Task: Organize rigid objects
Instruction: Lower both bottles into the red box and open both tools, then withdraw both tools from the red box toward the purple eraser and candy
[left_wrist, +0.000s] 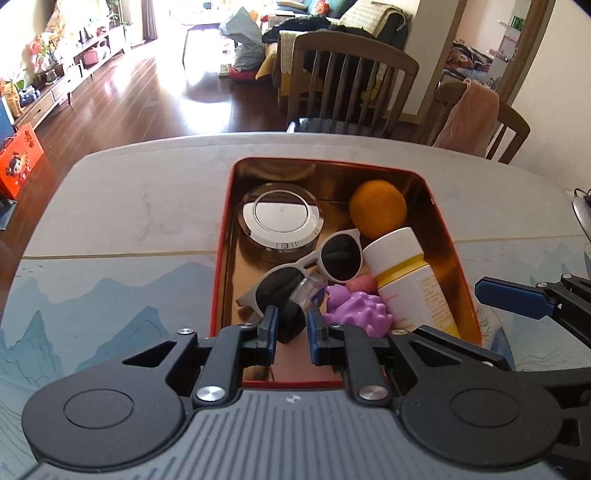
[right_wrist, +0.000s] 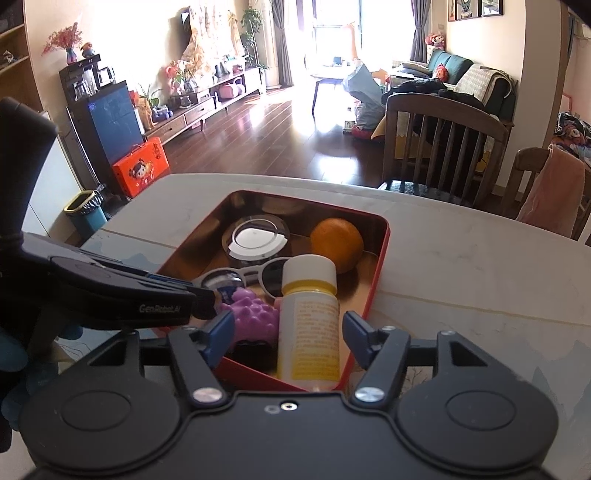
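Red tin (left_wrist: 448, 236) near the middle of the desk (left_wrist: 147, 206), already crowded. Inside: round silver case (left_wrist: 280, 221) at the far left, orange (left_wrist: 377, 214) at the far right, white sunglasses (left_wrist: 325, 266) lying slantwise across the middle, purple toy (left_wrist: 356, 314) and white bottle (left_wrist: 410, 280) at the near end, bottle on its side with cap toward the orange. Probably packed close so that all fits in one container.

Left tool (left_wrist: 291, 325) low over the near edge of the tin, narrowly open, a dark object (left_wrist: 290, 321) sitting between the pads; firmly gripped or only framed, cannot tell. Small clear piece (left_wrist: 308, 291) just beyond.

Right tool (right_wrist: 288, 332) wide open, holding nothing, straddling the bottle from above, seemingly ready to shift or steady it.
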